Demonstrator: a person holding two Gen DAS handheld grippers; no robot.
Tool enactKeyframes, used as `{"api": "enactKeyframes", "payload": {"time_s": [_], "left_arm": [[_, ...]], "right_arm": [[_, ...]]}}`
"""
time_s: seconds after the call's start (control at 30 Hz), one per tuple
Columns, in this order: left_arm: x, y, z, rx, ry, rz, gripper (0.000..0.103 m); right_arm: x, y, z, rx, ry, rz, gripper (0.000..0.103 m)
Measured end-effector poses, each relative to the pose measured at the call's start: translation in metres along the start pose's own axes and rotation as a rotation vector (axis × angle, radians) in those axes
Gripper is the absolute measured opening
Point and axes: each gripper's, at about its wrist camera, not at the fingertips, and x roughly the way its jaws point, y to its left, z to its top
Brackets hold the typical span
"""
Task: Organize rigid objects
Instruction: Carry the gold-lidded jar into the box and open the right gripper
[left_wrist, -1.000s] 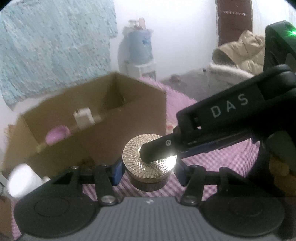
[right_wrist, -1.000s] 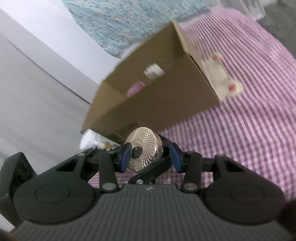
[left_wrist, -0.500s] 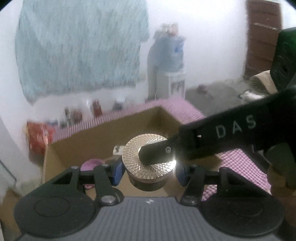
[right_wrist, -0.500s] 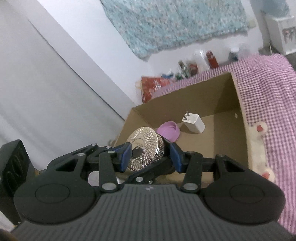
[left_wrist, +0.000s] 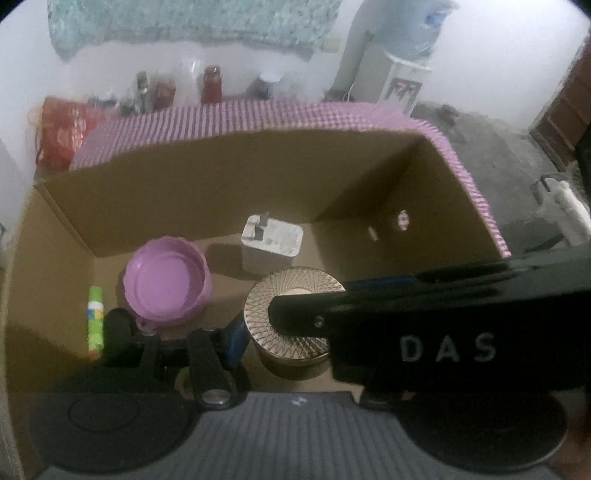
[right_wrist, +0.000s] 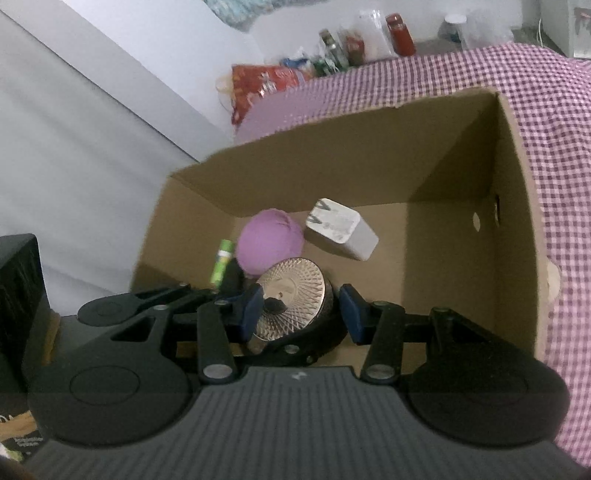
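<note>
Squarely between both claws: gold jar (left_wrist: 291, 314).

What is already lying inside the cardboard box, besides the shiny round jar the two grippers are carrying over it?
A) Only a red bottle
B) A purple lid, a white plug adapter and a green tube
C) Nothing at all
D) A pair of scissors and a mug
B: on the cardboard box floor lie a purple lid, a white plug adapter and a green tube.

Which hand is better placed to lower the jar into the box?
Left: left gripper clamps the gold-lidded jar by its sides, lid up, over the cardboard box; the right gripper's finger covers the lid.
</note>
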Motion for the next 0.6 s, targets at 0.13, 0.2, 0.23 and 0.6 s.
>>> {"api": "enactKeyframes", "payload": {"time_s": [0.13,0.2,0.23,0.6], "left_arm": [[0.013,0.001,0.001,-0.012,0.038,0.008,0.057],[0.018,0.002,0.001,-0.025,0.052,0.007,0.058],[0.020,0.003,0.001,-0.029,0.061,0.004,0.058],[-0.011,0.003,-0.009,-0.013,-0.025,0.004,0.078]], "right_arm": [[0.015,-0.002,0.004,-0.018,0.039,-0.026,0.046],[0.022,-0.005,0.006,-0.017,0.051,-0.033,0.046],[0.025,-0.007,0.006,-0.016,0.054,-0.033,0.046],[-0.002,-0.012,0.004,0.037,-0.042,0.039,0.049]]}}
